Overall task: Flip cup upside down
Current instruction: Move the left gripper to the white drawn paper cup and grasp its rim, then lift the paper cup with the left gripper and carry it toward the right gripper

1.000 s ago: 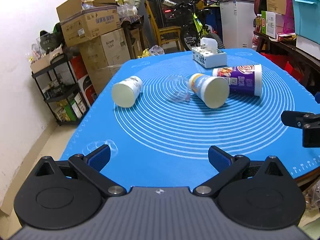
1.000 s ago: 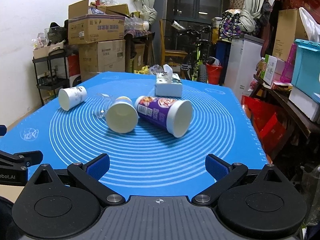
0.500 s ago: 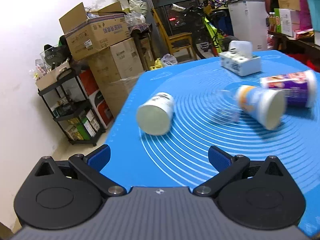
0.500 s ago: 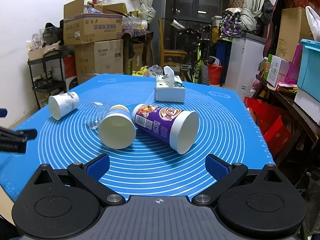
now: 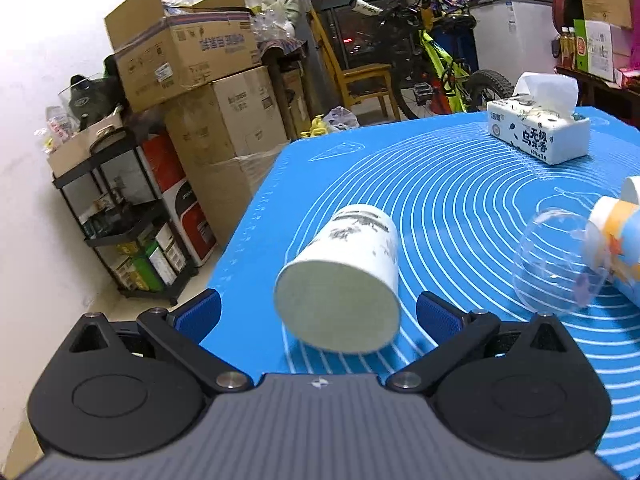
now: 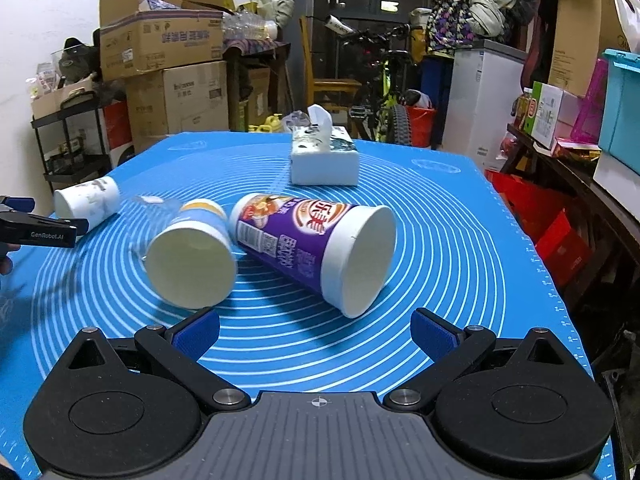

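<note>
Several cups lie on their sides on the blue mat (image 5: pixel 460 184). A white cup with grey print (image 5: pixel 344 276) lies just ahead of my open left gripper (image 5: pixel 318 314), its mouth facing me, between the fingers but not touched. It also shows in the right wrist view (image 6: pixel 86 202). A clear plastic cup (image 5: pixel 556 264) lies to its right against a yellow and blue cup (image 5: pixel 618 240). In the right wrist view the yellow and blue cup (image 6: pixel 192 256) and a purple cup (image 6: pixel 316 248) lie ahead of my open right gripper (image 6: pixel 314 330). The left gripper (image 6: pixel 38 228) shows at the left.
A white tissue box (image 5: pixel 538 134) stands at the back of the mat, also in the right wrist view (image 6: pixel 324 158). Cardboard boxes (image 5: pixel 188 60) and a black shelf (image 5: pixel 120 216) stand beyond the left edge. A bicycle (image 6: pixel 380 92) and storage bins (image 6: pixel 620 108) stand behind and right.
My left gripper has moved left and forward until the white cup lies between its open fingers. My right gripper has moved closer to the yellow and purple cups.
</note>
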The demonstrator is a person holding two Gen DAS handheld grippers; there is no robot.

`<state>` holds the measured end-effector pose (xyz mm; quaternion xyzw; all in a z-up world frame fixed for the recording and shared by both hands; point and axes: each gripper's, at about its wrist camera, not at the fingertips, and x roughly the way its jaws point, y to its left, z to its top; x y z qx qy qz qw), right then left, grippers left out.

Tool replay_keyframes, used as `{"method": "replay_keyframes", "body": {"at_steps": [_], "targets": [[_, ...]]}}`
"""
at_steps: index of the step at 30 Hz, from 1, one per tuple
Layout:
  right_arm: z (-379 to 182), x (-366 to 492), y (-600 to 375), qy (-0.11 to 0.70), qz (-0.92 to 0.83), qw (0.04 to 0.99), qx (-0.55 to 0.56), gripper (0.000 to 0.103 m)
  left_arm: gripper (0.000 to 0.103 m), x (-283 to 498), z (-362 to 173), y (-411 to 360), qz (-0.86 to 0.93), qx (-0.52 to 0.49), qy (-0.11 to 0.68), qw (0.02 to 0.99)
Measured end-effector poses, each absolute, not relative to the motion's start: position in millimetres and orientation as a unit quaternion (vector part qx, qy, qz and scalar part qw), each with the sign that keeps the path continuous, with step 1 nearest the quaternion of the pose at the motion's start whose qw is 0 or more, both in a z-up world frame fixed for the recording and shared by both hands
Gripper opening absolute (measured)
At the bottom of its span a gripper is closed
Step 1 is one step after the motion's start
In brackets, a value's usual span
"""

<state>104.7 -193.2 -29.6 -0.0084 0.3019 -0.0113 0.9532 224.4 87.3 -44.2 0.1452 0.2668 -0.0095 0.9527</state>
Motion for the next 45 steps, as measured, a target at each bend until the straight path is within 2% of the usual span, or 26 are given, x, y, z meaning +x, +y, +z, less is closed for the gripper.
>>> {"method": "replay_keyframes", "body": {"at_steps": [10, 12, 15, 22, 30, 35, 45], "targets": [[-36, 116, -196, 0.308, -0.021, 0.951, -0.012, 0.101, 0.101, 246, -51, 88, -0.025, 0.138, 0.263, 0.955], [-37, 117, -198, 0.309, -0.022, 0.951, -0.01, 0.101, 0.082, 247, -49, 88, -0.025, 0.137, 0.258, 0.956], [-38, 116, -198, 0.308, -0.022, 0.951, -0.01, 0.101, 0.072, 253, -51, 89, -0.026, 0.127, 0.281, 0.951], [-37, 112, -201, 0.308, -0.025, 0.951, -0.003, 0.101, 0.07, 234, -42, 88, -0.027, 0.115, 0.288, 0.95], [-26, 87, -208, 0.296, -0.014, 0.955, 0.012, 0.101, 0.068, 174, -25, 74, -0.026, 0.101, 0.298, 0.949], [-17, 64, -217, 0.29, -0.011, 0.957, 0.022, 0.101, 0.064, 136, -10, 54, -0.031, 0.091, 0.298, 0.95], [-4, 22, -240, 0.276, -0.017, 0.96, 0.036, 0.101, 0.064, 90, 4, -3, -0.077, 0.089, 0.271, 0.955]]}}
